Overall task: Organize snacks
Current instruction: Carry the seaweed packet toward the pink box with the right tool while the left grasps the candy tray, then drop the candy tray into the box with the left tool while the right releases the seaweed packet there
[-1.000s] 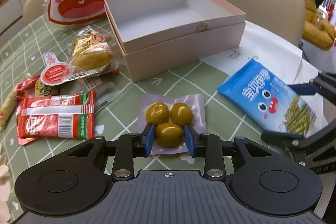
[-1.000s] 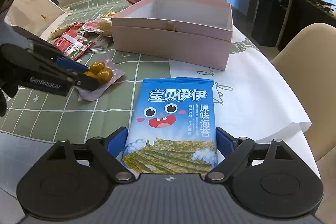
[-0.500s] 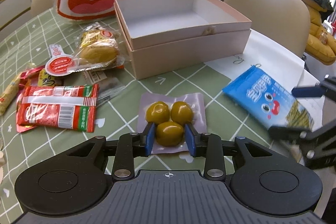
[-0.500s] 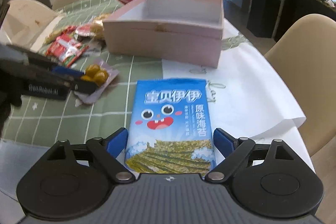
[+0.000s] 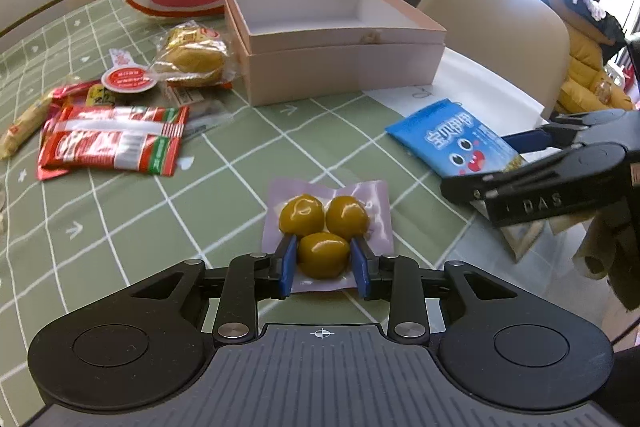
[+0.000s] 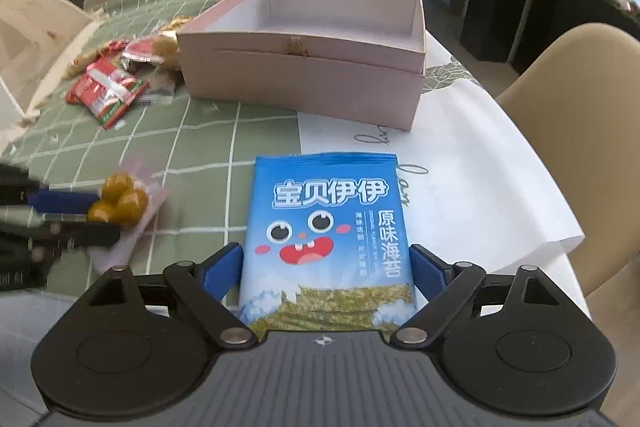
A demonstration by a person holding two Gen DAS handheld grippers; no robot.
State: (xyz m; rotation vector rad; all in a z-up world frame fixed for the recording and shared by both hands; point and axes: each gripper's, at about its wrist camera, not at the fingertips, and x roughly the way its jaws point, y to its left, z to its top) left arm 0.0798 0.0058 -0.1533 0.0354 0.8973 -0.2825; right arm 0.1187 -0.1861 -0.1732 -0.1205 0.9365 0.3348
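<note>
Both packs (image 5: 326, 227) nearer box (image 5: 340, 67) now

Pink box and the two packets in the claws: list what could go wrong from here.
1. The left claw is closing on one round yellow-green piece of the vacuum pouch; a grip on a rounded, glossy bulge could slip.
2. The right claw is closing across the full width of the blue seaweed packet; the thin packet may buckle or crush its contents.
3. Both claws work close together before the pink box; they could collide when moving toward it.
</note>
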